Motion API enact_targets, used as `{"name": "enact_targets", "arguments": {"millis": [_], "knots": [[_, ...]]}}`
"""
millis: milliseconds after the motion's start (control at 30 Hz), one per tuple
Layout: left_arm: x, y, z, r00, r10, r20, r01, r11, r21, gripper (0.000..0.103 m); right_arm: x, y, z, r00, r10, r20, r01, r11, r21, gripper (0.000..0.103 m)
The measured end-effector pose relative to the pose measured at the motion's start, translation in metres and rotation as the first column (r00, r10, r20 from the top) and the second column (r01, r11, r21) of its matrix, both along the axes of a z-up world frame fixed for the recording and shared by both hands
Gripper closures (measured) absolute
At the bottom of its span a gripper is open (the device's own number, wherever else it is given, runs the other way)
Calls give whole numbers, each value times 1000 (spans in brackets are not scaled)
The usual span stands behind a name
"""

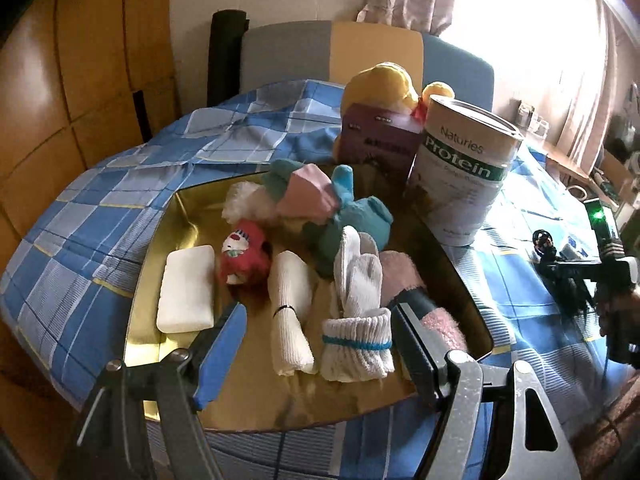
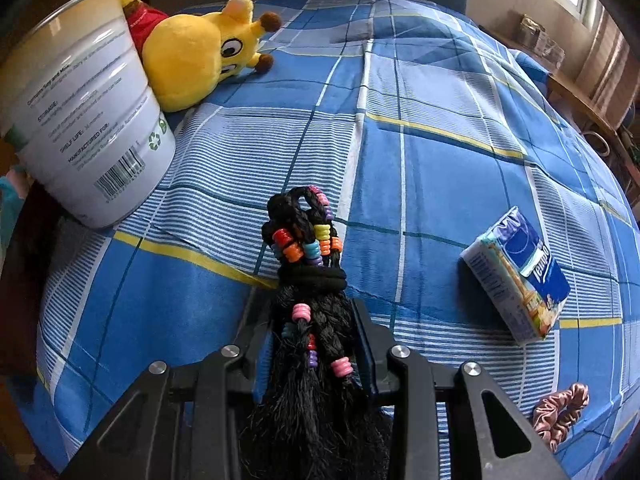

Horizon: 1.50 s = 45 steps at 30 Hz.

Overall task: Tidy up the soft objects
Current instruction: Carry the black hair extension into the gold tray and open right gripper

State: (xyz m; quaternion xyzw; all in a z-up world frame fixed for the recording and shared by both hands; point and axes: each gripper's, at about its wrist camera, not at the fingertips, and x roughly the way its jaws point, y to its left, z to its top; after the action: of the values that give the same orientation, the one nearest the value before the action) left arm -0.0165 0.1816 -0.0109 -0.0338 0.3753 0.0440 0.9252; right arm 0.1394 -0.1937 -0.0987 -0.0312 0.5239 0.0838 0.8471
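Two grippers work over a table draped in a blue checked cloth (image 2: 420,168). Largest on it is the gold tray (image 1: 180,216), filling the middle of the left wrist view. At the tray's 1 o'clock stands a white protein tin (image 1: 464,176), open at the top, and behind it at 12 o'clock sits a purple box (image 1: 380,140) with a yellow plush giraffe (image 2: 196,60) leaning against the tin. Inside the tray, a teal and pink plush toy (image 1: 340,208) lies toward 12 o'clock, touching a white fluffy piece (image 1: 244,204) at its 9 o'clock side. A pink fuzzy sock (image 1: 420,300) lies along the tray's 4 o'clock edge, just beside a white sock bundle with a blue band (image 1: 360,320). A rolled white cloth tied with a black band (image 1: 288,312) lies at 6 o'clock, a white foam block (image 1: 186,288) at 8 o'clock, and a red plush toy (image 1: 244,256) between those two.

The left gripper (image 1: 320,340) hovers above the tray's near edge with its fingers spread wide and nothing between them. The right gripper (image 2: 314,320) pinches a black braided hairpiece with coloured beads (image 2: 308,248), held above the cloth at 6 o'clock in the right wrist view. A Tempo tissue pack (image 2: 520,276) lies on the cloth at 3 o'clock, and a pink satin scrunchie (image 2: 560,412) at 4 o'clock.
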Motion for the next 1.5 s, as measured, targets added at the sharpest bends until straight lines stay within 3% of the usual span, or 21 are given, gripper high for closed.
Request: {"name": "enact_targets", "arguments": {"millis": [233,400,533,667,967,1133,1300,1500], "knots": [[-1,3,-3,1000,-12,-7,12,1000,-15,28,13,-2,3,995,-83,-61,85,996,20,70],[-2,4,-5,1000,-18,-10,18,1000,-22,28,35,-3,9,985,-144,-93,142,989,-30,70],[-2,7,-5,1000,-19,-9,18,999,-30,28,67,-5,31,977,-200,-70,197,979,-52,70],[-2,12,-4,1000,-15,-5,14,999,-35,28,107,9,72,979,-205,0,204,974,-95,70],[-3,26,-9,1000,12,-20,-13,998,-62,28,183,112,176,985,-19,170,50,982,-181,70],[-4,30,-12,999,30,-24,-32,997,-70,28,180,207,221,951,187,246,-150,975,-164,70],[-8,33,-11,999,49,-22,-51,996,-72,28,146,289,233,889,375,262,-350,927,-137,70],[-13,39,-11,997,79,-20,-81,994,-75,28,85,356,210,810,547,210,-538,836,-106,70]]}}
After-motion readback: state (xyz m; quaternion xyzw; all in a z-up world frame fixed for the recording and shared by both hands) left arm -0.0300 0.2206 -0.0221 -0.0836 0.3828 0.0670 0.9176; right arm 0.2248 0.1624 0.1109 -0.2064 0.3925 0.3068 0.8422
